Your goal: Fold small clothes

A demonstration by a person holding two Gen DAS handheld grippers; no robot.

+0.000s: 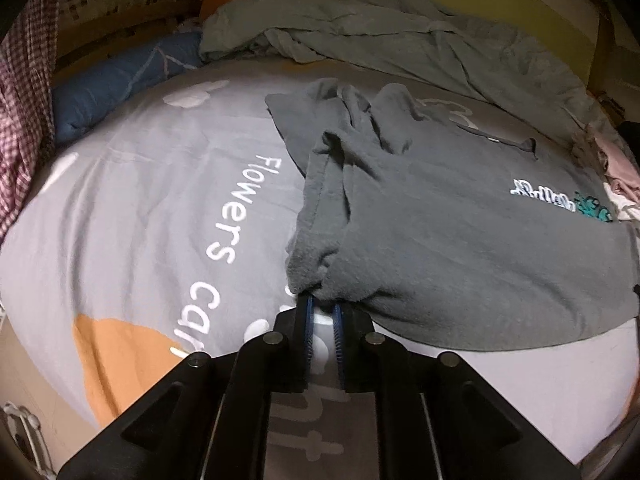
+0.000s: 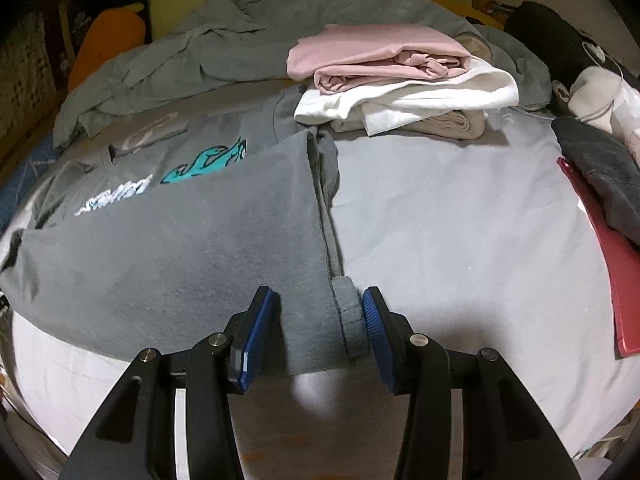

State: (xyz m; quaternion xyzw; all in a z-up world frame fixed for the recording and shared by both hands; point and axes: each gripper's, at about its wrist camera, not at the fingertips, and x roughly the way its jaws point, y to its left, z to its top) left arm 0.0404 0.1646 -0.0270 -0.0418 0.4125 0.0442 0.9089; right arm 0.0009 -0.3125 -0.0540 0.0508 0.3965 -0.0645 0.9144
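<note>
Left tool (image 1: 322, 308) clamped on grey T-shirt (image 1: 460, 240) corner at lower centre for folding; right tool (image 2: 318, 320) open, straddling hem.

T-shirt (image 1: 460, 240) logo cut by right edge.

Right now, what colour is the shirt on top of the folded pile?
Pale pink shirt, lying on white clothes; the right wrist view shows it best.

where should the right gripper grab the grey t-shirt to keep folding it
Take the grey t-shirt at its near right hem corner, coming in low from the near edge of the bed. That thick seam already lies between the open right gripper fingers, mirroring the left gripper's pinch.
</note>
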